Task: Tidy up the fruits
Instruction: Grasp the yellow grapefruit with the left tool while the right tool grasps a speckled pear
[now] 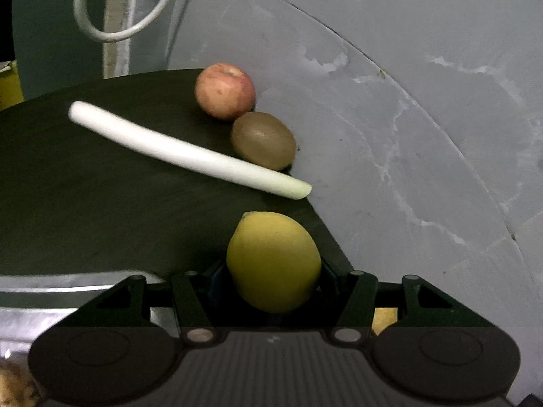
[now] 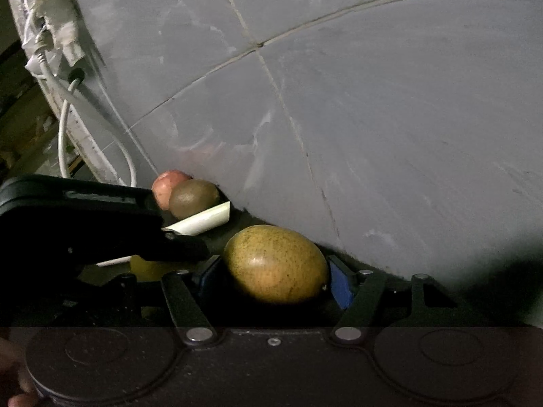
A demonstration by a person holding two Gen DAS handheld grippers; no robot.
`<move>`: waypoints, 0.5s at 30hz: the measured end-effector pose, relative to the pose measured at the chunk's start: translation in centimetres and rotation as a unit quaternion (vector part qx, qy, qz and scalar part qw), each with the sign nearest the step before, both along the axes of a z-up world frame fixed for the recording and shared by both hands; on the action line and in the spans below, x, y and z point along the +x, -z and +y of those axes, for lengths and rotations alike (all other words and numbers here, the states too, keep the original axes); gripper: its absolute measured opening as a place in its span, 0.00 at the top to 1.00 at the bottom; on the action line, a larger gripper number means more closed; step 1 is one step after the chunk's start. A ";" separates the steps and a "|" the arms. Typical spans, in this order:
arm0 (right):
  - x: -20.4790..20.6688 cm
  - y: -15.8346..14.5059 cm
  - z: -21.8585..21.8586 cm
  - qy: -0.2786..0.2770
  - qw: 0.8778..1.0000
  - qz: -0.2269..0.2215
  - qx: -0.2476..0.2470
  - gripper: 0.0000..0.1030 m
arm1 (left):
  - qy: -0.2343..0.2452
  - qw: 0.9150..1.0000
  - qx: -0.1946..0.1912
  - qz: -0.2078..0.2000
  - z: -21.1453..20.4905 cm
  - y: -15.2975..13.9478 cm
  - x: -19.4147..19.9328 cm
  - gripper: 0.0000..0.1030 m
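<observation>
My left gripper (image 1: 273, 271) is shut on a yellow lemon (image 1: 273, 261) just above the dark counter (image 1: 101, 203). Beyond it lie a white leek stalk (image 1: 183, 152), a brown kiwi (image 1: 263, 144) and a red apple (image 1: 224, 91), the last two touching near the wall. My right gripper (image 2: 271, 271) is shut on a speckled yellow-orange mango (image 2: 276, 264) close to the tiled wall. In the right wrist view the left gripper body (image 2: 85, 224) sits at the left, with the kiwi (image 2: 193, 198), apple (image 2: 164, 186) and leek end (image 2: 203, 220) behind it.
A grey tiled wall (image 1: 407, 101) borders the counter on the right. A white cable (image 1: 129, 17) loops at the back; a socket with plugs (image 2: 64, 40) hangs on the wall. A metal sink rim (image 1: 68, 288) lies at the near left.
</observation>
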State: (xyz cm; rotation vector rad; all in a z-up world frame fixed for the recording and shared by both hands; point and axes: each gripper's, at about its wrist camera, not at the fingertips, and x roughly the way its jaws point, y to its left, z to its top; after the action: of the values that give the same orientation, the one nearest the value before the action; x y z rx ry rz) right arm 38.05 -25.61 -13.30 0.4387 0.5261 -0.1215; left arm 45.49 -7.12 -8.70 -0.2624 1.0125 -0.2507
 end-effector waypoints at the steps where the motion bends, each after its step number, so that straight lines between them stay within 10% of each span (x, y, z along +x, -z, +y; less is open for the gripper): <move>1: -0.3 0.0 -0.1 -0.004 1.000 0.000 0.001 0.35 | -0.003 1.000 0.000 -0.002 0.4 -0.2 -0.4 0.41; 15: -3.1 -1.6 1.9 -0.079 0.997 -0.008 0.011 0.35 | -0.059 0.998 -0.013 -0.014 6.5 -2.6 -6.1 0.41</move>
State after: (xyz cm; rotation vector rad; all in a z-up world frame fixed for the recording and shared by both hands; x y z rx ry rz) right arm 34.99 -23.73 -11.66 0.4176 0.5449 0.0401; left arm 39.39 -0.65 -6.05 -0.3391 0.9633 -0.1600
